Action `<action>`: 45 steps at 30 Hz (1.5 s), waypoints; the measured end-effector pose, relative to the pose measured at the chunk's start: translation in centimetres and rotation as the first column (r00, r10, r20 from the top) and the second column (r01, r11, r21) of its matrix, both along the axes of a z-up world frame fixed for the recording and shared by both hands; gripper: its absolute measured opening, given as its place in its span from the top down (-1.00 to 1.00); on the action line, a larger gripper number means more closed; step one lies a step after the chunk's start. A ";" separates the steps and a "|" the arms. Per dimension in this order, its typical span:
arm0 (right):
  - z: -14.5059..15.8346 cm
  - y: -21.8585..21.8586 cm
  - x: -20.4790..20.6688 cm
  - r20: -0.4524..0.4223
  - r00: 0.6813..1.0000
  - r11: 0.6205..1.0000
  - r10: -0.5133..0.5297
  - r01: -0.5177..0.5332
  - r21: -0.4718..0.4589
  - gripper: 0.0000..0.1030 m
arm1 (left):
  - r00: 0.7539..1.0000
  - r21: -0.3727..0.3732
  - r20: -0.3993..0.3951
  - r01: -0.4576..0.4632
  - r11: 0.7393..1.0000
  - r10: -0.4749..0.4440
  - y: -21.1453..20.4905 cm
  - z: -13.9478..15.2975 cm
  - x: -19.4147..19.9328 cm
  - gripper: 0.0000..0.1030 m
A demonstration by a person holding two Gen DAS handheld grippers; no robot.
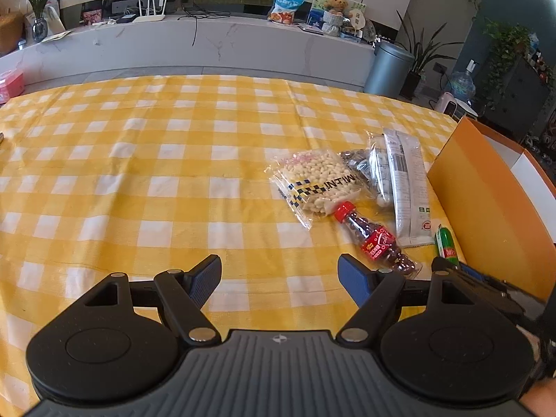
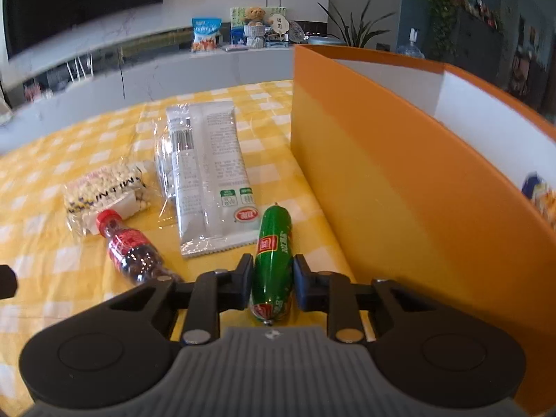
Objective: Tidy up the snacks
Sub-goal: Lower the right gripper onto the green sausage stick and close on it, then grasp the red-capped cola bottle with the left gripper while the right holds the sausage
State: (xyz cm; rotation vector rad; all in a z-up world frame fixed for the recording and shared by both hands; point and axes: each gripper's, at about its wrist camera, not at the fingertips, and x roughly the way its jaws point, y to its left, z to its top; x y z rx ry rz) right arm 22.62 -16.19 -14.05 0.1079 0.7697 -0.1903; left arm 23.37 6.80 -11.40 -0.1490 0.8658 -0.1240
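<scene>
Yellow-checked desk (image 2: 52, 271): right gripper (image 2: 272, 283) jaws are clamping the green sausage (image 2: 272, 260), its long axis running straight ahead between them; left gripper (image 1: 279, 279) jaws are gaping empty.

The left wrist camera sits just behind the left gripper (image 1: 279, 279) and looks forward and down over the table (image 1: 139, 173), with the snacks off to its right. The right wrist camera sits behind the right gripper (image 2: 272, 283), lower and closer. Both see the green sausage (image 2: 272, 264), the little bottle (image 1: 373, 239) and the orange box (image 2: 399, 208).
</scene>
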 end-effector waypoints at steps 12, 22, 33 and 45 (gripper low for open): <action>0.7 -0.6 -3.1 -0.058 0.965 0.966 0.257 -0.258 -0.014 0.57 | 0.999 -0.051 -0.030 0.023 0.998 -0.024 -1.9 0.5 -1.1 -0.74; 0.7 -0.9 -2.9 -0.068 0.918 0.921 0.390 -0.386 0.056 -0.05 | 0.998 -0.064 -0.057 -0.015 0.998 0.012 -3.5 1.3 -1.4 -0.72; 0.4 -1.4 -2.9 -0.033 0.934 0.928 0.356 -0.349 0.129 -0.15 | 0.990 -0.033 -0.132 -0.054 0.998 0.049 -6.1 2.3 3.7 -0.72; 0.2 -1.3 -3.1 -0.007 0.922 0.918 0.386 -0.384 0.099 -0.18 | 0.963 0.060 -0.259 -0.056 0.997 0.070 -10.0 -1.1 8.6 -0.60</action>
